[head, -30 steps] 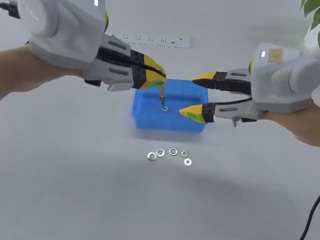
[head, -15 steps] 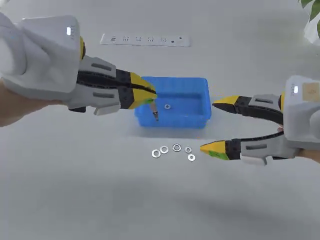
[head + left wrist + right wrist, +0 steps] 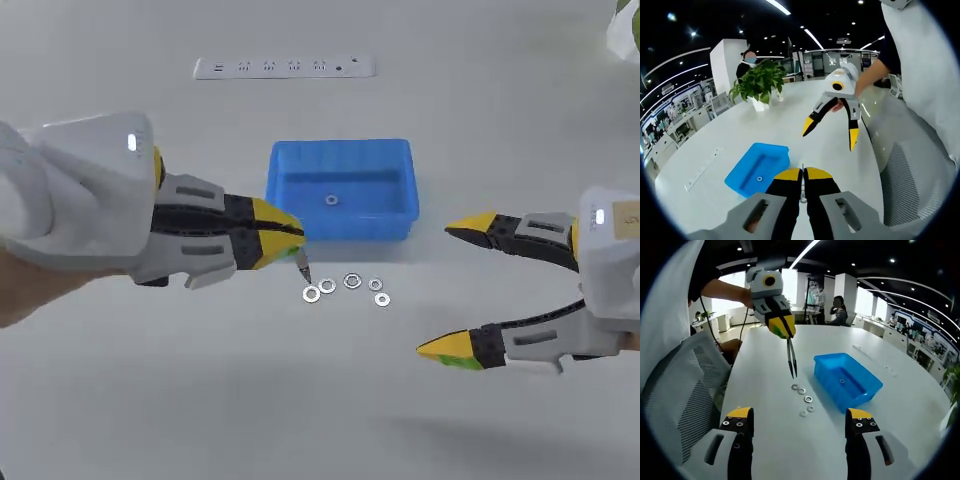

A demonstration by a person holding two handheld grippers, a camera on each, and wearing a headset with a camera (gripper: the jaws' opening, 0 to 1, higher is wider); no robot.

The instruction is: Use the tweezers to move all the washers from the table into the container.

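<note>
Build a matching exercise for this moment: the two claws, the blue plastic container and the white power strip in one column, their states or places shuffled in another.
1. left claw
2. right claw
3. rectangular blue plastic container
4. long white power strip

A. wide open, holding nothing
B. has one small round metal washer inside
C. shut on slim metal tweezers
D. lies beyond the container

Pairs: 1-C, 2-A, 3-B, 4-D
</note>
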